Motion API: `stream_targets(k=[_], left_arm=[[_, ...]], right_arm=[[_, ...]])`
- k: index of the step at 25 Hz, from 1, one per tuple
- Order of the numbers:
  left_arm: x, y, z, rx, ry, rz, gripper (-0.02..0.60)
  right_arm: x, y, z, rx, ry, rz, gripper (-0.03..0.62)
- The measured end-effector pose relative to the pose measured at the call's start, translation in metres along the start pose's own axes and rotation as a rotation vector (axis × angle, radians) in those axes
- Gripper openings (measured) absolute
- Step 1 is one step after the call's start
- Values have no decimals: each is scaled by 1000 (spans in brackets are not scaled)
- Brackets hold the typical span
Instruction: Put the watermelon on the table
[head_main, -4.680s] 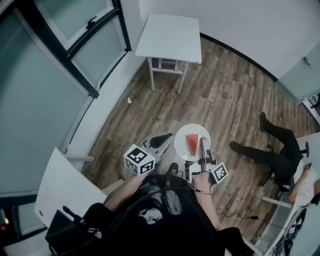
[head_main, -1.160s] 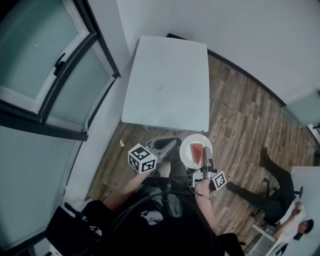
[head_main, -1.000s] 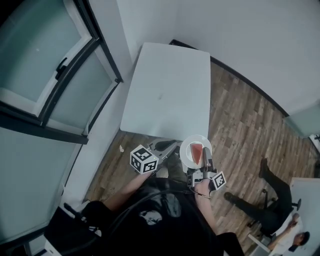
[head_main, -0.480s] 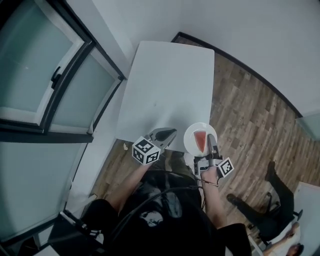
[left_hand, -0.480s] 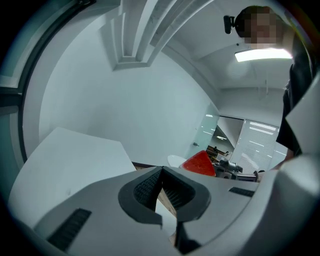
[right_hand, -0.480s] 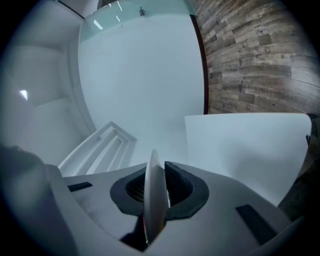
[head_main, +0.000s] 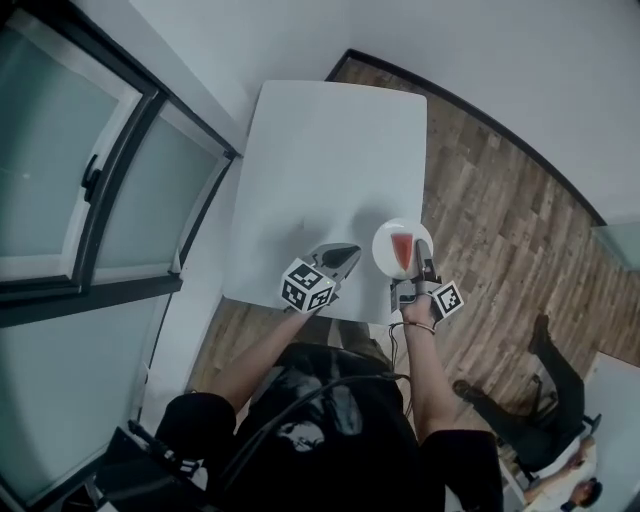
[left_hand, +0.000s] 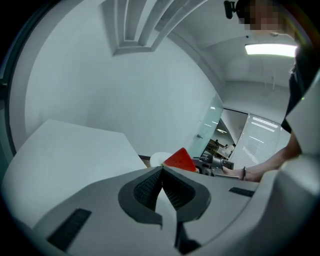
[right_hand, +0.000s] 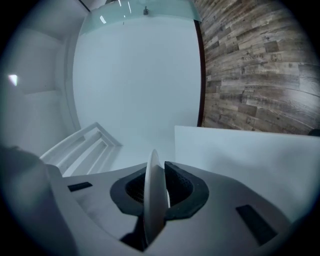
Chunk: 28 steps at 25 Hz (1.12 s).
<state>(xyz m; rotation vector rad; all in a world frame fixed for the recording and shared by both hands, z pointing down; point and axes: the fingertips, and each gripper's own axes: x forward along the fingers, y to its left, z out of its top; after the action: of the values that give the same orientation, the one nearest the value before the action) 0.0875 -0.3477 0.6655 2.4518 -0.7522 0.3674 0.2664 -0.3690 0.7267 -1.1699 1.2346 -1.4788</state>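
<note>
Watermelon is being carried on a white plate, which is being clamped at its rim by the right gripper over the near edge of the table. The plate is best being kept level while lowered. The left gripper is being held closed and empty just beside it, and no obstacle is being seen on the tabletop.

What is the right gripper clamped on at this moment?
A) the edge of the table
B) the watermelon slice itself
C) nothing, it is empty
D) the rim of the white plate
D: in the right gripper view the plate stands edge-on between the closed jaws of the right gripper, and the head view shows the watermelon lying on that plate.
</note>
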Motion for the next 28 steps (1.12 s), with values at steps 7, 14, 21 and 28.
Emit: stream_targets(k=[7,14,21,28], left_arm=[[28,39,-3,-37,52,-26,3],[31,46,-9,-83,77,-29,3],[27,40,-7,-85,70,-44,3],[16,17,-10,-70,54,-34,3]], right_arm=[[59,-76,26,-78,-36,-203,34],[47,-124,34,-169,-23,-405,34],[59,-121,17,-864,286,-589,90],[50,-129,28,-1345,407,-779,187]])
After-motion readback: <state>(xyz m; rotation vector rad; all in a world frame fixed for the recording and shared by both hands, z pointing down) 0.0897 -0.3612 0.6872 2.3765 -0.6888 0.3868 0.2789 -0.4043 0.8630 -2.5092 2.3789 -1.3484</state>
